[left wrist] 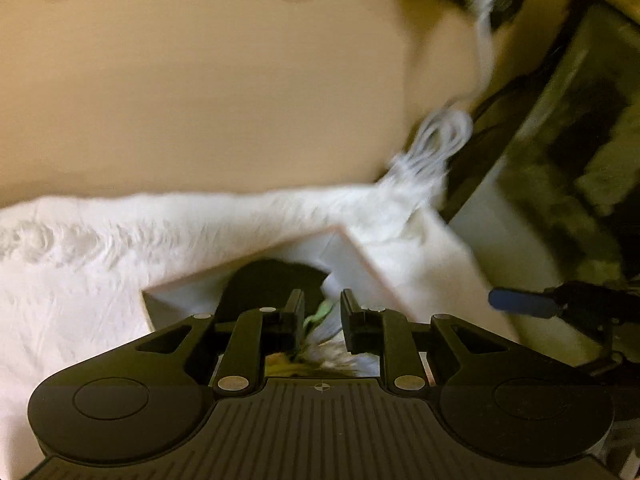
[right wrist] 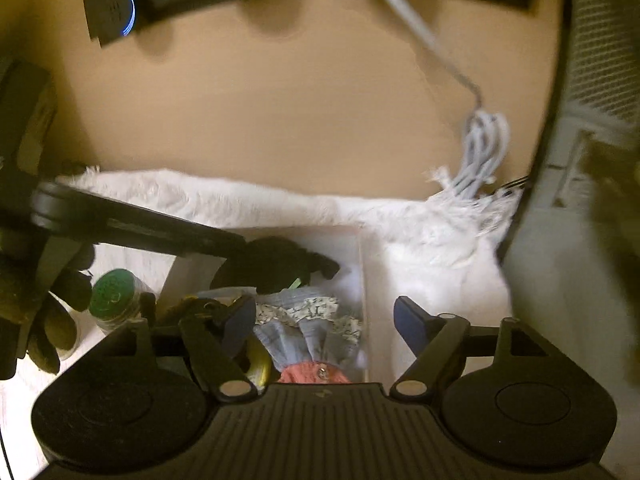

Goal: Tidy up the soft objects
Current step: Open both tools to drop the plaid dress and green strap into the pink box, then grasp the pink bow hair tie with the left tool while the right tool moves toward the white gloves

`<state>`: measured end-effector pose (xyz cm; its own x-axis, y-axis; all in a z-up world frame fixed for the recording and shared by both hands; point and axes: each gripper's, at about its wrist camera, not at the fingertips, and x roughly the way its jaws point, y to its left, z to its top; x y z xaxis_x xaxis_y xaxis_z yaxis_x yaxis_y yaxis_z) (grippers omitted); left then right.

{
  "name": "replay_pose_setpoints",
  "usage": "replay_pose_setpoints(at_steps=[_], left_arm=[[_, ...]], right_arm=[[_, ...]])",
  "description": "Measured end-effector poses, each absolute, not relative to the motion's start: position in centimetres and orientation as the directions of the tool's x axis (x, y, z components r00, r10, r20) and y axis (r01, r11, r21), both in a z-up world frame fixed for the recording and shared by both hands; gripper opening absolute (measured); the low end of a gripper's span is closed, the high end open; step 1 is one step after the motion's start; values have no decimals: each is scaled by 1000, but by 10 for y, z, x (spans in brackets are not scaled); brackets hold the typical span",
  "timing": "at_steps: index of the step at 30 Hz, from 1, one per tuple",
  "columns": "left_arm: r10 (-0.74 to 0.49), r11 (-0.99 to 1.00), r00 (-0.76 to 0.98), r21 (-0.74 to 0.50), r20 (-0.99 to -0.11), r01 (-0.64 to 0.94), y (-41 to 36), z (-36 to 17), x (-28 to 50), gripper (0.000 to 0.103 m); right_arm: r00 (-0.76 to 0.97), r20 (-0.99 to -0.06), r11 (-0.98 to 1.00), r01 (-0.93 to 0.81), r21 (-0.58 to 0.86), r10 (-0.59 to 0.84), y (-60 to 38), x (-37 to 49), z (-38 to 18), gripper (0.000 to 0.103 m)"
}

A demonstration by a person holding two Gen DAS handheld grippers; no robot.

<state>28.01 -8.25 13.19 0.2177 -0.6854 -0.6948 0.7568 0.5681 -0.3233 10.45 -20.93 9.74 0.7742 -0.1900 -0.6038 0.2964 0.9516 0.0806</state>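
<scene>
Fingers of the left gripper (left wrist: 322, 312) sit nearly clenched, seemingly pinching a pale green-and-grey scrap of soft fabric (left wrist: 324, 326) inside the shallow white open-topped box (left wrist: 360, 252), though blur hides contact. Right gripper (right wrist: 324, 320) hangs spread wide above the same box's grey ruffled cloth (right wrist: 304, 336), straight below its fingers.

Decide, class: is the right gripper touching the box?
Apart. The right wrist view shows the right gripper open above the box, its fingertips clear of the rim.
</scene>
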Motion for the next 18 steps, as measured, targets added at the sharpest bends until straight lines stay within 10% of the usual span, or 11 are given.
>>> replay_pose_setpoints(at_steps=[18], left_arm=[[-692,645,363,-308,-624,700,34,123,151,22]], right_arm=[[732,-676,985,166,55,-85,-158,62,46,79]])
